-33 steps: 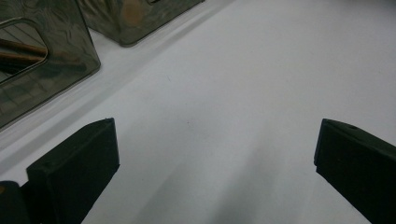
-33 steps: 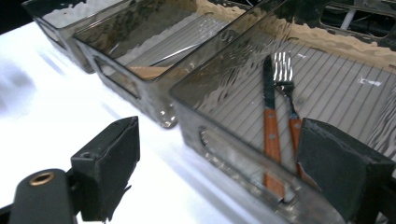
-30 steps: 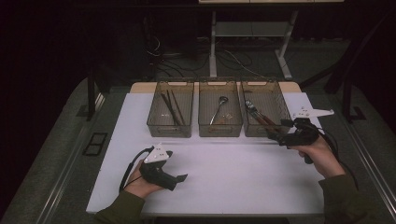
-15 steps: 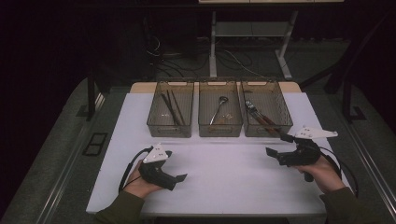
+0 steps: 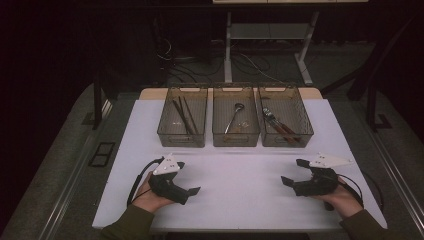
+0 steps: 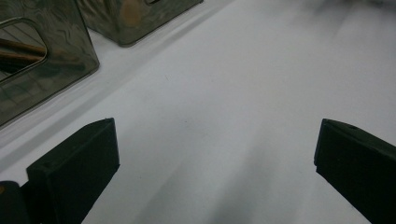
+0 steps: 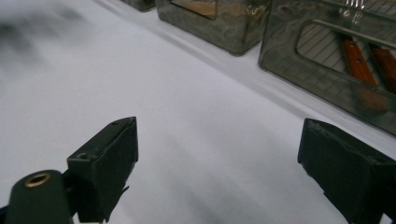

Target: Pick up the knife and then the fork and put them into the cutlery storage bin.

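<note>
Your right tool (image 5: 292, 172) has pulled back from the right bin (image 5: 285, 116), jaws wide and empty; the wooden-handled cutlery (image 5: 281, 127) lies inside it. Your left tool (image 5: 186, 191) rests wide open on the tabletop (image 5: 240, 170) before the left bin (image 5: 182, 117). Reaching back carelessly could knock a bin's rim.

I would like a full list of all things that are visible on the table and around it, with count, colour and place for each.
Clear plastic bins: 3, smoky grey, in a row at the table's far side; left bin, middle bin, right bin.
Thin dark sticks: about 3, dark brown, in the left bin.
Metal spoon: 1, silver, in the middle bin.
Wooden-handled cutlery: count unclear, steel with red-brown handles, in the right bin.
White table cover: 1, under everything.
Metal table frame: 1, pale grey, behind the table.
Left gripper: 1, black, near left, open.
Right gripper: 1, black, near right, open.
</note>
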{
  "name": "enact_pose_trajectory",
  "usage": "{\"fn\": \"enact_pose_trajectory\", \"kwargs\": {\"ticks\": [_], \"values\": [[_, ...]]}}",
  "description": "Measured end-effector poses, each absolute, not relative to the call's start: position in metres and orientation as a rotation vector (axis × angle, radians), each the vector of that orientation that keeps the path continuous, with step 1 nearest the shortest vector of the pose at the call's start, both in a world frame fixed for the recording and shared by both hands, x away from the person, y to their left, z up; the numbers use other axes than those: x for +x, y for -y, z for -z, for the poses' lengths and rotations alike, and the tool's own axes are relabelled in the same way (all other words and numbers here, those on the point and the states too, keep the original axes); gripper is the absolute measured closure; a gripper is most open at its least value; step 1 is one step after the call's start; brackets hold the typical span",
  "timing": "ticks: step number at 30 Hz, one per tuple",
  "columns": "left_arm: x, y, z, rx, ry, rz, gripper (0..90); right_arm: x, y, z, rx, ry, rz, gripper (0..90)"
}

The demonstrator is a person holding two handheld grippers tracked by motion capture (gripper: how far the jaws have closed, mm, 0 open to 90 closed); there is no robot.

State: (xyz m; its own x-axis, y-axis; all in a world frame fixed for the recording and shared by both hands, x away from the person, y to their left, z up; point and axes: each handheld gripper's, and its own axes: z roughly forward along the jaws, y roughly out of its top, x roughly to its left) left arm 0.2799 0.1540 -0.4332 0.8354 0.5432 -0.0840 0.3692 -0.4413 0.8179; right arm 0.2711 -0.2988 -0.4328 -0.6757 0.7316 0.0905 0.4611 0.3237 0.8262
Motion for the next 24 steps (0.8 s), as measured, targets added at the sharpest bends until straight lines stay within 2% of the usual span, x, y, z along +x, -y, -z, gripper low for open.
{"fn": "enact_pose_trajectory", "kwargs": {"ticks": [24], "values": [[0.279, -0.154, 0.434, 2.093, -0.658, -0.229, 0.0, 0.258, 0.298, 0.446, 1.032, -2.331, -1.272, 12.4]]}}
